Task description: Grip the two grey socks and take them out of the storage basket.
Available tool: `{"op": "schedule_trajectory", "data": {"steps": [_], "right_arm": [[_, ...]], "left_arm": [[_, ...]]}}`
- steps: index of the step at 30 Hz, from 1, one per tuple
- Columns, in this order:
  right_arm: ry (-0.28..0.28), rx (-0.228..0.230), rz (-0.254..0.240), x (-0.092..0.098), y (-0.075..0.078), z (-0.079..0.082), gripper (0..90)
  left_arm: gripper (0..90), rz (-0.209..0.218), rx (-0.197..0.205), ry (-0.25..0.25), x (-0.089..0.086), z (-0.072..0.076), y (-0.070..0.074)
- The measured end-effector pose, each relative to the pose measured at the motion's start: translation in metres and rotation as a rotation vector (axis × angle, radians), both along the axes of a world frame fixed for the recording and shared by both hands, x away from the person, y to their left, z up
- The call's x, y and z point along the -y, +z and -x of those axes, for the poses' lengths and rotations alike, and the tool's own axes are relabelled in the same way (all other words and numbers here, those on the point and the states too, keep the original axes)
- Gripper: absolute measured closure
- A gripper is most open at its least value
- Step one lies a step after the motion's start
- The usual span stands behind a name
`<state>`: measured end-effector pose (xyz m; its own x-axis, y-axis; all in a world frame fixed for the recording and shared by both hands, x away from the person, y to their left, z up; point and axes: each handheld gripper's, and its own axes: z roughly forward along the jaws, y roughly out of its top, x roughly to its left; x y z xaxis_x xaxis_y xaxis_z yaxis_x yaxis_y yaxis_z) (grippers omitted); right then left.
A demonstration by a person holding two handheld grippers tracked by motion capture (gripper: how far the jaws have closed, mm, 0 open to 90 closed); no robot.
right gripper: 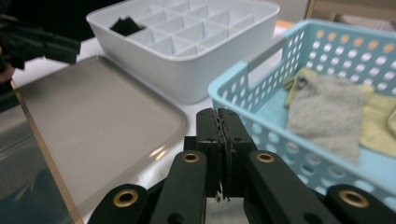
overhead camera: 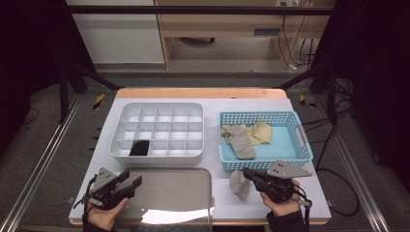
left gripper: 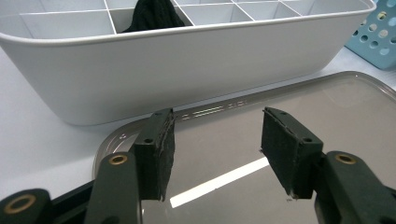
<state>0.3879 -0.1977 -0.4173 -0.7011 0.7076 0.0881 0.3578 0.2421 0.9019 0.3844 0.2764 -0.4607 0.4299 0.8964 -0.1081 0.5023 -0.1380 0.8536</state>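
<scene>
Meanwhile, at a white-topped table, a person works two hand-held grippers over a sock-sorting setup. The right gripper [overhead camera: 247, 175] is clenched, its black jaws pressed flat together, and in the high view a grey sock [overhead camera: 239, 184] hangs at its tip, just in front of the blue basket [overhead camera: 302, 140]. From the gripper's own camera the pads meet with only a sliver of grey cloth showing below them, so the sock seems pinched by a thin edge, a hold that keeps it dangling clear of the table.

The left gripper [overhead camera: 130, 182] waits at the near left corner with its jaws parted and nothing between them, poised over the grey tray [overhead camera: 193, 193]. It looks ready to take the loose end of the sock, which would explain why it stays close to the open tray instead of reaching for the basket.

Behind the tray stands the white divided organiser [overhead camera: 198, 137], with a black sock [overhead camera: 140, 147] already tucked into one front compartment. That suggests each piece is to be folded on the flat tray, then stowed in a cell of its own. More cloth lies in the basket: another grey sock [overhead camera: 240, 140] across a yellow pair [overhead camera: 261, 131], apparently the supply still to be sorted.
</scene>
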Motion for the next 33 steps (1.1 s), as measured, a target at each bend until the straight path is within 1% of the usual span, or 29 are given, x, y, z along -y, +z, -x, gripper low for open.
{"op": "schedule_trajectory", "data": {"steps": [6,8,10,13,17,21,24,28,30,33], "right_arm": [[0.014,-0.055,0.044,-0.009,-0.022,-0.006,88.4],[0.014,-0.062,0.043,-0.011,-0.026,-0.007,88.0],[0.006,-0.058,0.046,-0.011,-0.029,-0.009,87.0],[-0.005,-0.054,0.040,-0.009,-0.030,-0.010,85.0],[-0.017,-0.029,0.021,-0.005,-0.021,-0.010,81.8],[-0.031,-0.003,-0.008,0.001,-0.006,-0.012,75.0],[-0.058,0.014,-0.020,0.005,0.003,-0.016,69.5],[-0.090,0.021,-0.026,0.009,0.012,-0.026,65.4],[-0.104,0.025,-0.023,0.011,0.016,-0.033,63.9],[-0.125,0.019,-0.014,0.011,0.021,-0.045,61.5]], "left_arm": [[44.1,0.002,0.000,0.000,-0.001,0.000,0.000],[44.5,0.012,0.000,-0.001,-0.001,0.000,0.001],[44.9,0.018,-0.004,-0.002,-0.002,0.000,0.001],[45.0,0.026,-0.010,0.000,-0.002,0.000,0.001],[44.9,0.031,-0.014,-0.001,-0.002,0.000,0.001],[44.4,0.033,-0.019,0.000,-0.002,0.000,0.002],[44.0,0.038,-0.020,0.004,-0.003,0.000,0.002],[43.5,0.037,-0.022,0.004,-0.003,0.000,0.002],[43.4,0.036,-0.024,0.004,-0.003,0.000,0.002],[43.2,0.036,-0.024,0.005,-0.004,0.000,0.002]]}}
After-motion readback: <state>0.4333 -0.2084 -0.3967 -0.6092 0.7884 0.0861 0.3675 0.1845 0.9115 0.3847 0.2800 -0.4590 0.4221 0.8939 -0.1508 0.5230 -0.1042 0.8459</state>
